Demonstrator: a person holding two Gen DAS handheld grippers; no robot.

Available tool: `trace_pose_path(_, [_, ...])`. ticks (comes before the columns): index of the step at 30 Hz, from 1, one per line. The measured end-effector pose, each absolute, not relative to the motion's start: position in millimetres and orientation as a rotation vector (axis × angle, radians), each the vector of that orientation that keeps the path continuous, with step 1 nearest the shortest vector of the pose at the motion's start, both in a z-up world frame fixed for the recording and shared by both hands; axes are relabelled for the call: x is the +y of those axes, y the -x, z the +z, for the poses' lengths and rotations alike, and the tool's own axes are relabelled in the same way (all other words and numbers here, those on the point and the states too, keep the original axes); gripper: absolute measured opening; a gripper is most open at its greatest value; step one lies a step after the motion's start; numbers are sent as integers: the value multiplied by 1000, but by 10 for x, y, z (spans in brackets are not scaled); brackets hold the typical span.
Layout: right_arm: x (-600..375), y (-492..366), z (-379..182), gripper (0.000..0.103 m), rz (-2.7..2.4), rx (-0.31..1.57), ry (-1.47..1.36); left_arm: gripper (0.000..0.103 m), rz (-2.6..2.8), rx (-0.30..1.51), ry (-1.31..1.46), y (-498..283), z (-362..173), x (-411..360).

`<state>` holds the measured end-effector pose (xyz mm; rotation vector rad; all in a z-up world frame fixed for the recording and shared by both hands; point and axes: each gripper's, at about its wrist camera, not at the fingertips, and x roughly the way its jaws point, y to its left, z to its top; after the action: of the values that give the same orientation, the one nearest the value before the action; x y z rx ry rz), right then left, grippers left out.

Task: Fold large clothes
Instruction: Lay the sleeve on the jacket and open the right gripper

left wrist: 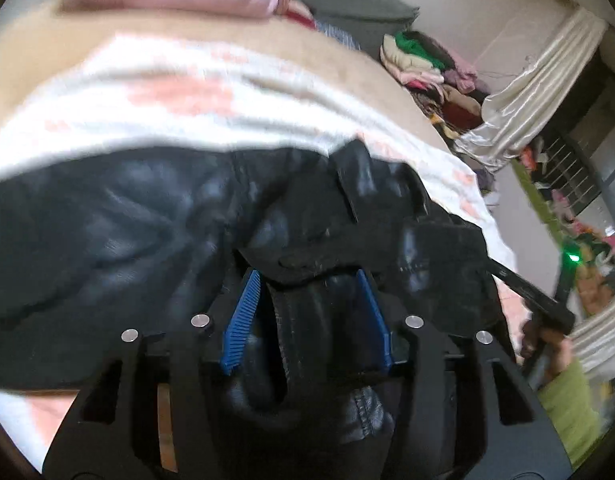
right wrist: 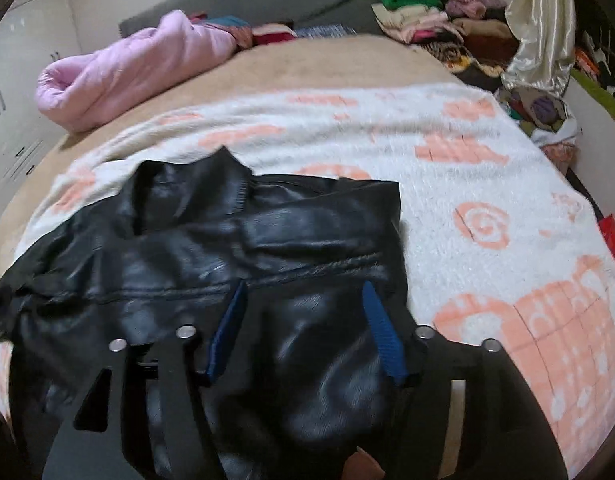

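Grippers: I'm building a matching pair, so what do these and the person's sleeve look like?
Both the left gripper and right gripper have black frames with cut-out slots, round silver pins and ribbed blue pads on the jaws. The person's sleeve is green.

A: Can you read any words, brand names or numbers in these two views?

B: No, I cannot read any. The black shiny leather-like jacket [right wrist: 235,248] shows only seams, no label and no logo.

A: And the white fluffy blanket with the orange pattern [right wrist: 467,184]?

B: It has spirals and grid shapes, but these are drawings, not letters or numbers.

A: What about the small green light [left wrist: 573,257] in the left wrist view?

B: It is only a glowing dot. No sign stands beside it.
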<state>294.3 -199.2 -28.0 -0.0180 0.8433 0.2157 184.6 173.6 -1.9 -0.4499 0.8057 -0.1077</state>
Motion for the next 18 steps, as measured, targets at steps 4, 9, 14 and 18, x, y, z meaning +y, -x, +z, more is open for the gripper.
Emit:
trace_pose_path(4, [-1891, -2654, -248, 70, 277, 819, 63, 42, -96, 753, 344, -1662, 288, 1546])
trace_pose_path(9, [-1714, -2364, -215, 71, 331, 819, 98, 46, -151, 848, 327, -1659, 75, 1229])
trace_pose_path(14, [-1599, -2212, -242, 72, 352, 846, 105, 46, -103, 953, 318, -1729, -266, 1191])
trace_pose_path(18, [-1574, -2256, -423, 74, 273, 926, 141, 46, -94, 983, 330, -1778, -450, 1211])
